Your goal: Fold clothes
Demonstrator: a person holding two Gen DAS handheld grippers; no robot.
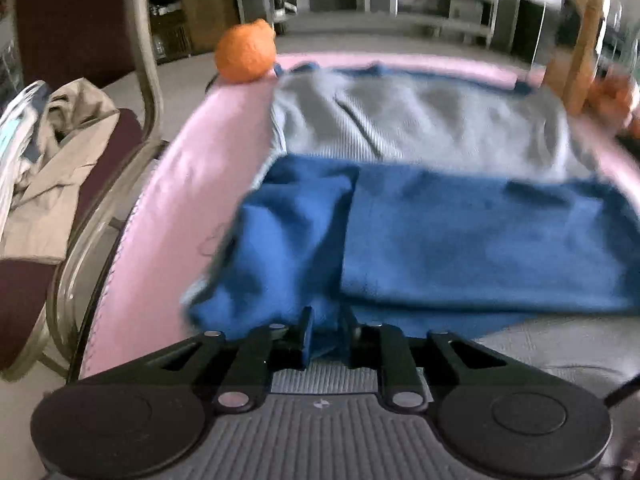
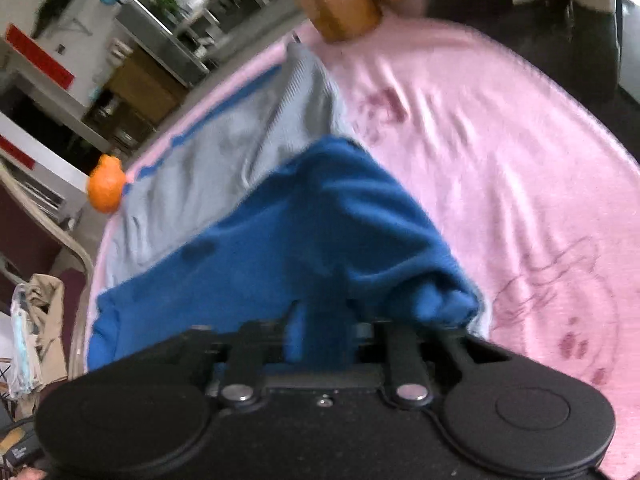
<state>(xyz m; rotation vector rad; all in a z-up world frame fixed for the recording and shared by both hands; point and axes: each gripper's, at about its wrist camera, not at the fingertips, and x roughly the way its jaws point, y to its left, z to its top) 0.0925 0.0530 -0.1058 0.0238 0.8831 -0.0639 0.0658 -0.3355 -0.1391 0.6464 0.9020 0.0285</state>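
Two grippers are in your hands, and each has blue cloth between its fingers. At the bottom centre of the left wrist view, your left gripper (image 1: 325,334) has its fingers closed on a bunched edge of the blue garment (image 1: 460,236). At the bottom centre of the right wrist view, your right gripper (image 2: 320,334) is clamped on another fold of the same garment (image 2: 304,232), which rises out of the jaws toward mid-frame. Beyond the blue layer lies the garment's grey part (image 1: 420,120), spread flat across the middle of the left view and running toward the upper left in the right view. All of it rests on a pink cloth (image 2: 500,140) that fills the right half of that view. Further off, an orange ball (image 1: 245,53) sits at the pink cloth's far corner, upper left of the left view. A chair (image 1: 80,184) with beige clothing on it stands at the left edge.
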